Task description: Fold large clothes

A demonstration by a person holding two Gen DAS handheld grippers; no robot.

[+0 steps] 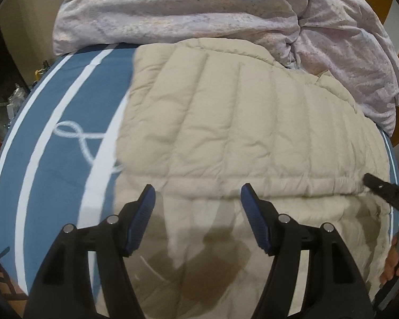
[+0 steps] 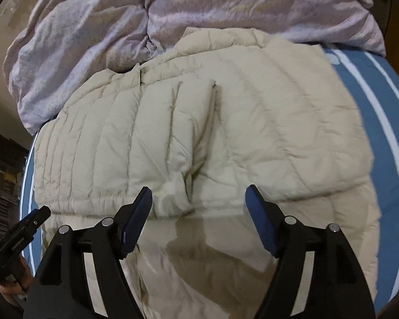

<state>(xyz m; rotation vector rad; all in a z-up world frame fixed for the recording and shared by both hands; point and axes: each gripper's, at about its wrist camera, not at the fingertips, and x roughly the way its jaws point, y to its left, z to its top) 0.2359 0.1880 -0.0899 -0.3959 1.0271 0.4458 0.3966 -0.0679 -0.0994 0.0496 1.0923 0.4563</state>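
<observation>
Beige quilted puffer jacket (image 2: 199,122) lies spread on the blue striped bedcover (image 1: 53,159), one sleeve (image 2: 178,133) folded across its body. We judge ourselves between folds: left gripper (image 1: 198,194) and right gripper (image 2: 198,194) both gape empty above the hem (nothing pinched). Next, we'd need a fresh edge.

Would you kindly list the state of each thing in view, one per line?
Beige puffer jacket: lying on the bed, partly folded, one sleeve laid across its body.
Lilac duvet: crumpled, bunched behind the jacket.
Blue striped bedspread: spread flat.
Left gripper: jaws open, empty.
Right gripper: jaws open, empty.
</observation>
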